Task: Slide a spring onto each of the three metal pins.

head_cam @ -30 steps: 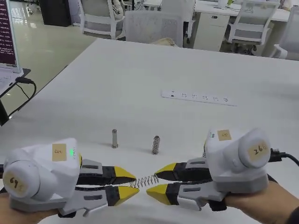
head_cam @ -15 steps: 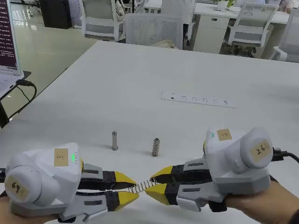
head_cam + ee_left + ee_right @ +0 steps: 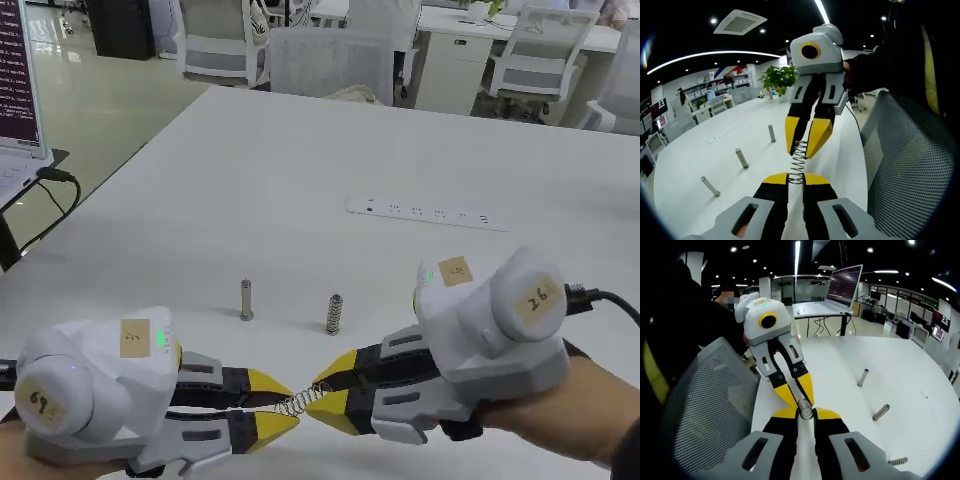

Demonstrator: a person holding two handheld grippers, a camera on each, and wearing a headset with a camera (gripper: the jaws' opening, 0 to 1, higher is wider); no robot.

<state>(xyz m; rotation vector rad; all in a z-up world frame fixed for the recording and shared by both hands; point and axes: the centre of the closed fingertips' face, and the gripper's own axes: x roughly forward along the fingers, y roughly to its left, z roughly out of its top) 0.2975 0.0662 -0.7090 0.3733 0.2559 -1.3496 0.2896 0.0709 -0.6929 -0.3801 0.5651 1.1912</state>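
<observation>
L gripper (image 3: 285, 402) is low on the left, R gripper (image 3: 322, 395) low on the right, tips face to face and v. close, just above the white table (image 3: 300, 150). A small spring (image 3: 298, 403) runs across between them. L jaws are narrow and pinch one end of it. R jaws are narrow too and pinch the other end. In the left gripper view the spring stands up from the L tips and its top sits between the R tips. In the right gripper view you look down the end of the coil, tucked between the R yellow tips. A bit further out on the table stands a bare pin (image 3: 246, 299), upright, w/ nothing on it. Near it on the right is a 2nd pin (image 3: 334, 313) w/ a spring on it. The left gripper view shows a 3rd pin (image 3: 771, 133) in the same row, also w/ a spring on it. Well past the pins lies a white power strip (image 3: 425, 210). A laptop (image 3: 15, 70) is at the far left, chairs (image 3: 330, 55) at the far end of the table.
</observation>
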